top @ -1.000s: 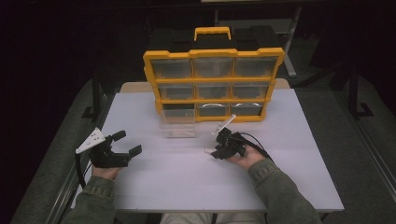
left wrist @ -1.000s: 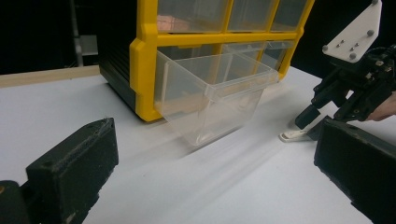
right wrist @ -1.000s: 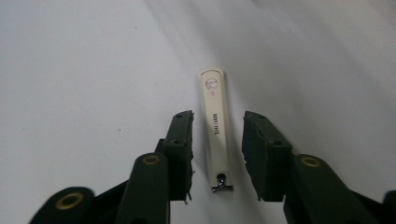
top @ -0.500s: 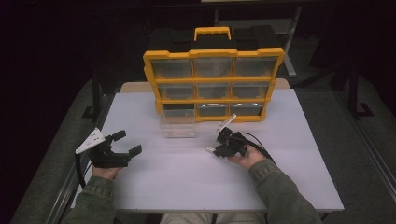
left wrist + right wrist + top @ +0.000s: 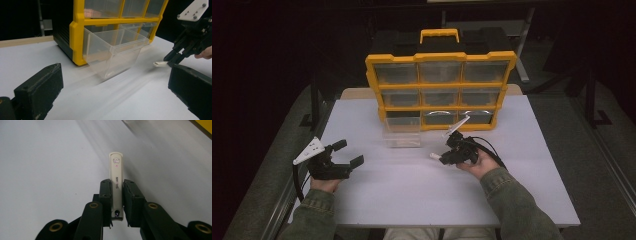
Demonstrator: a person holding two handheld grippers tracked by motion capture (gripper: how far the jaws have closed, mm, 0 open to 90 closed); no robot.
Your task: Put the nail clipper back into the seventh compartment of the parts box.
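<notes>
Grip: your right gripper [image 5: 117,200] has just been closing its jaws, and they now clamp the small cream-white nail clipper with a little printed figure near its tip [image 5: 116,180] by its long sides.
Change: compared with a second ago, the pads have gone from nearly shut to pressing fully on the clipper, while your hand has hardly shifted on the table.
Clipper: in the high view it juts out of your right gripper [image 5: 451,152] toward the table's middle, low over the white tabletop [image 5: 412,190]; whether it touches the surface you cannot tell.
Drawer: the clear plastic drawer [image 5: 117,53] stands pulled out of the bottom-left slot of the yellow-framed organiser box with transparent compartments [image 5: 441,87], its front tipped down toward the table, open at the top and near the clipper's tip.
Left: your left gripper [image 5: 343,159] rests on the table well apart from the drawer, jaws spread with nothing between them.
Meaning: the pick looks secured, so judging from the open drawer, you likely lift next and carry the clipper over its rim.
Risk: the clipper is slim and smooth, so it could pivot between the pads if you swing fast.
</notes>
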